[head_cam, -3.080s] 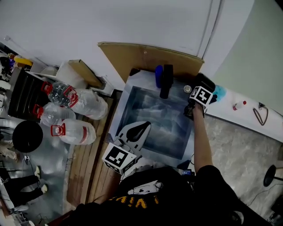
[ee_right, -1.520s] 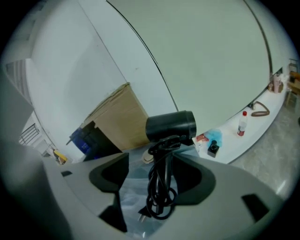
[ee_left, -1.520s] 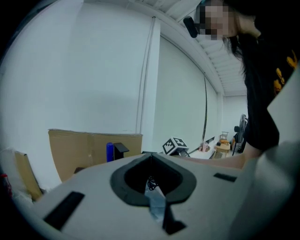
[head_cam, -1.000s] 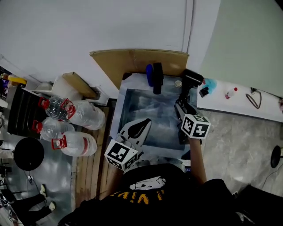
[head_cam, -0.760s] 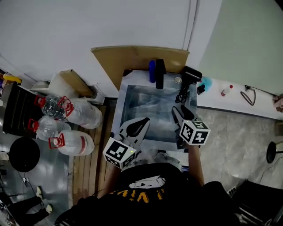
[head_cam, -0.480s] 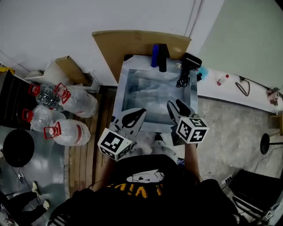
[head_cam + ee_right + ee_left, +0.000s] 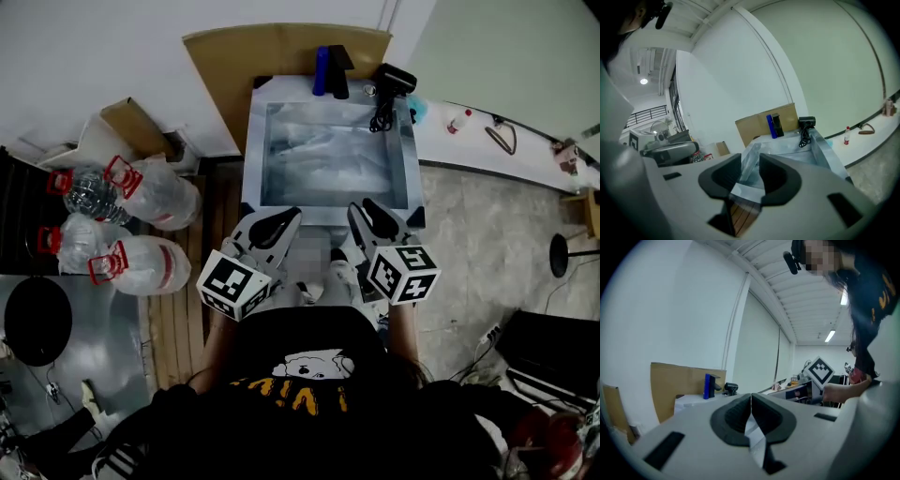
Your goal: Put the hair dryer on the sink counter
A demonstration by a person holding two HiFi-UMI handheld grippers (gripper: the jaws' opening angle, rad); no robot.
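Now hair dryer (image 7: 395, 80) seen left on sink bench (image 7: 410, 141), far right corner. Withdrawn to near edge: right gripper (image 7: 368, 212), fingers narrowly apart, just closing, empty. On left gripper (image 7: 277, 218) fingers pressed together, empty. Placement judged done.

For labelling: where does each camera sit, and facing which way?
Head view: on the head, steeply down at the sink; torso, arms, left gripper and right gripper show.
Left gripper view: on it, along its shut fingers toward the dryer; the right gripper shows.
Right gripper view: on it, along its empty fingers, just closing, apart, over the sink.
Shared: all show the dryer.
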